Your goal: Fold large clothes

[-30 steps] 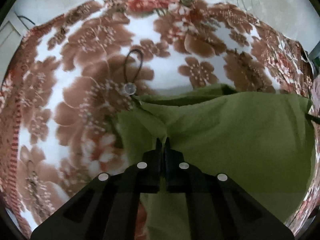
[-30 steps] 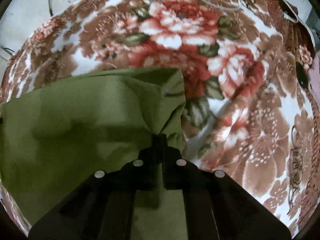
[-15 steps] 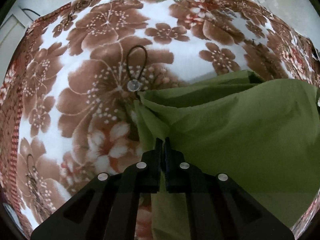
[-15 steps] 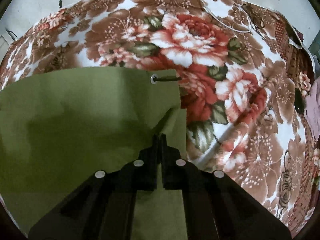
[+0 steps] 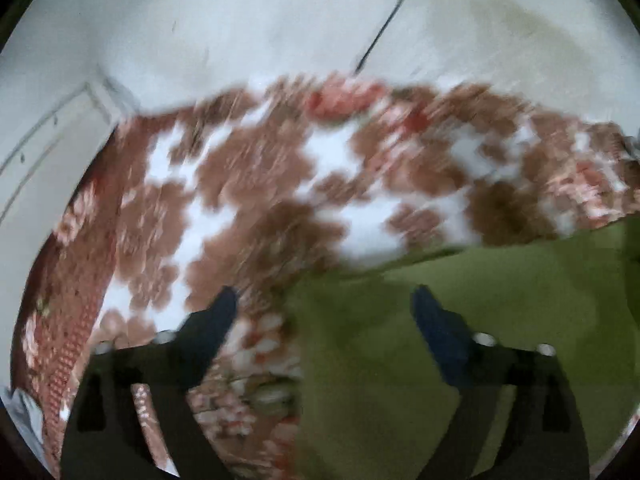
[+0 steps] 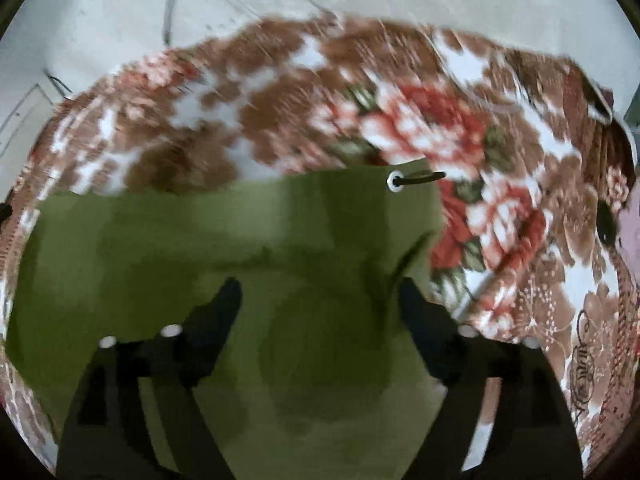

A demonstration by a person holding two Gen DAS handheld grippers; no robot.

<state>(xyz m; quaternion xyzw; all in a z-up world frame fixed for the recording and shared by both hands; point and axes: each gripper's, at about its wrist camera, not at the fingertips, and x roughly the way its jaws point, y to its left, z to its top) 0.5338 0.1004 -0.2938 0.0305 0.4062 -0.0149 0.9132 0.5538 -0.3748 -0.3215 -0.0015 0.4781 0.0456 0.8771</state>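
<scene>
An olive-green garment [image 6: 224, 240] lies flat on a floral blanket [image 6: 420, 128]; in the left wrist view the same green garment [image 5: 500, 280] fills the lower right. A white toggle with a dark cord [image 6: 396, 180] sits at its far right corner. My left gripper [image 5: 322, 300] hovers over the garment's left edge, its jaws opening wide with nothing pinched. My right gripper [image 6: 320, 292] hangs above the green cloth near its right edge, jaws also opening, the cloth below them and not pressed. Both views are blurred by motion.
The floral blanket [image 5: 248, 184] covers the whole work surface. Behind it rises a pale wall [image 5: 280, 20] with a dark cable [image 5: 380, 36] hanging down. A pinkish object [image 6: 632, 232] shows at the right rim of the right wrist view.
Both grippers were shut on folds of the green garment; now both stand wide apart and have lifted away, and the cloth lies flat on the blanket.
</scene>
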